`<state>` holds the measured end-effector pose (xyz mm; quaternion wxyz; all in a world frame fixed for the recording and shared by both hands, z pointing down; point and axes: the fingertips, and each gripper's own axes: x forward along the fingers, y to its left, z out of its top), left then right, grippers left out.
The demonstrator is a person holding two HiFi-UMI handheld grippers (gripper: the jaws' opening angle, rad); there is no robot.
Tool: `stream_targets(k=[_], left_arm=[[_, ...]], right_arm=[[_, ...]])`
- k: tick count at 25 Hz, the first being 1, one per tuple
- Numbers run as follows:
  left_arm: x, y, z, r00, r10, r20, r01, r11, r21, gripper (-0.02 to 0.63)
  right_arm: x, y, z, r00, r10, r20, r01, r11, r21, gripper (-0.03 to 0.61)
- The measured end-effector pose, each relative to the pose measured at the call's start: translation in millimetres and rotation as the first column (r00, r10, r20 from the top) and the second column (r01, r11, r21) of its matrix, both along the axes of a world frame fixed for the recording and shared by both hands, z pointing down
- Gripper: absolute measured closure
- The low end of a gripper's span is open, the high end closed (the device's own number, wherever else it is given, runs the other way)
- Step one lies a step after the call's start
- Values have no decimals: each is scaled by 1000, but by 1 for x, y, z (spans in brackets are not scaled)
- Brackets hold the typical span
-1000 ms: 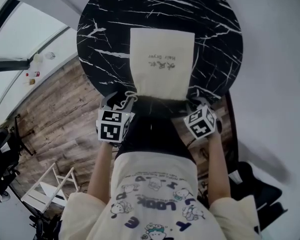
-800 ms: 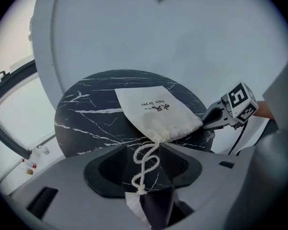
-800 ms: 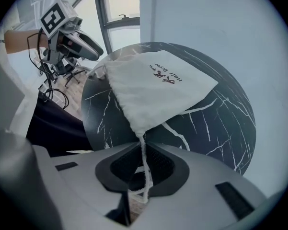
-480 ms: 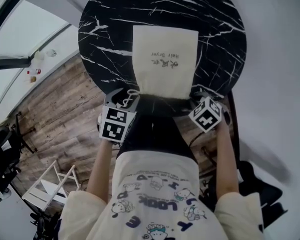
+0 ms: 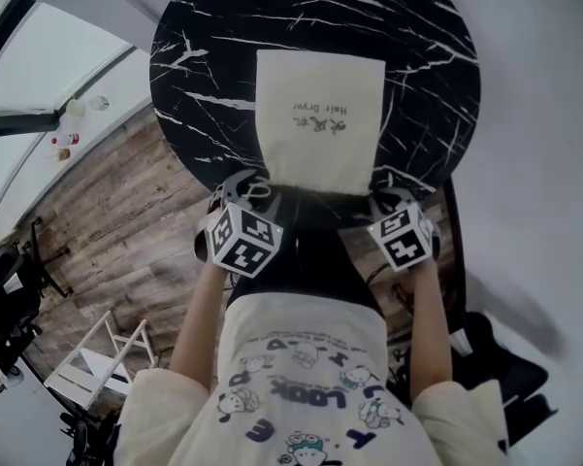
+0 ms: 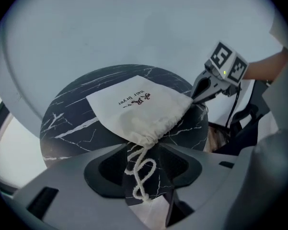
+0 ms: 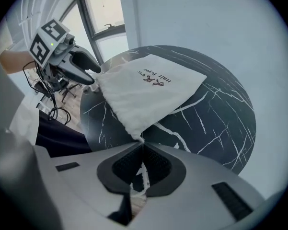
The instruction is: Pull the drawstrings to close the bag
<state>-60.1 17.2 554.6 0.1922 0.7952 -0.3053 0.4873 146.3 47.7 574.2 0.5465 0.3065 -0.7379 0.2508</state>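
- The bag lies flat on the round black table. Its open end is at the near edge, close to the person.
- The right gripper has just been closing its jaws. They are pinched tight on the right drawstring, at the bag's near right corner.
- The left gripper has its jaws wide apart. The left drawstring lies in curly loops between them, but nothing squeezes it (so this side is not ready).
- I think the step in hand is grabbing the strings. The pull is not yet begun, and the bag's mouth looks only a bit bunched at the corners.
- Next, the left jaws need to close on the loops. Then the two hands should pull apart, one to the left and one to the right, so the mouth shuts.
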Motion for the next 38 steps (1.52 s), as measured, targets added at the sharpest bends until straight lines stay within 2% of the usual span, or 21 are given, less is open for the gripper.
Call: stream_targets(k=[3, 5, 6, 7, 8, 11, 13, 16, 18, 20, 21, 22, 23, 25, 27, 28, 31, 33, 38], left_arm=[[2, 3, 14, 994, 66, 83, -65, 998, -15, 370], [1, 4, 22, 993, 70, 100, -66, 997, -42, 374], [1, 4, 25, 993, 60, 100, -55, 997, -48, 409], [0, 3, 26, 995, 43, 93, -39, 998, -51, 514], [0, 3, 26, 997, 23, 79, -18, 998, -58, 552], [2, 7, 26, 998, -69, 0, 69, 991, -116, 561], [3, 4, 23, 985, -159, -60, 149, 978, -148, 563], [1, -1, 21, 940, -324, -110, 300, 935, -191, 566], [-2, -3, 20, 882, -453, -133, 419, 881, -219, 566], [-5, -4, 21, 809, -570, -147, 528, 813, -247, 566], [-6, -4, 22, 778, -610, -151, 566, 784, -255, 568], [-7, -4, 22, 758, -634, -152, 590, 766, -255, 568], [-6, -3, 21, 749, -645, -151, 603, 759, -248, 568], [-4, -3, 19, 748, -647, -150, 611, 759, -226, 568], [-3, -3, 16, 732, -662, -160, 625, 747, -227, 568], [-4, -3, 15, 712, -681, -170, 639, 730, -245, 568], [-10, -3, 14, 627, -753, -198, 683, 654, -324, 568], [-16, -3, 13, 597, -776, -204, 698, 628, -343, 568], [-24, -9, 5, 610, -764, -211, 706, 645, -294, 568]], right_arm=[[2, -4, -3, 1000, 25, 11, -25, 1000, 2, 558], [4, -7, -3, 999, 42, 11, -42, 999, 7, 558], [5, -9, -4, 999, 53, 11, -53, 999, 11, 559], [7, -11, -4, 998, 65, 12, -65, 998, 16, 559], [8, -12, -4, 997, 78, 15, -78, 997, 20, 558], [11, -12, -5, 992, 125, 25, -126, 992, 26, 560], [14, -13, -5, 983, 180, 33, -181, 983, 25, 558], [16, -18, -4, 944, 320, 78, -323, 946, 18, 559], [17, -20, -5, 901, 417, 116, -422, 906, 18, 559], [17, -21, -5, 855, 500, 139, -507, 861, 23, 560], [17, -20, -4, 830, 538, 144, -548, 836, 30, 560], [19, -20, -4, 805, 575, 148, -586, 809, 42, 560], [21, -20, -4, 780, 607, 150, -620, 782, 57, 560], [26, -20, -5, 739, 657, 147, -671, 736, 90, 560], [30, -22, -9, 716, 684, 141, -698, 704, 130, 560], [31, -23, -10, 708, 692, 139, -706, 693, 148, 560], [38, -24, -15, 685, 715, 141, -728, 662, 178, 560], [42, -23, -17, 673, 726, 143, -739, 648, 184, 560], [46, -25, -26, 676, 723, 143, -734, 644, 215, 560]])
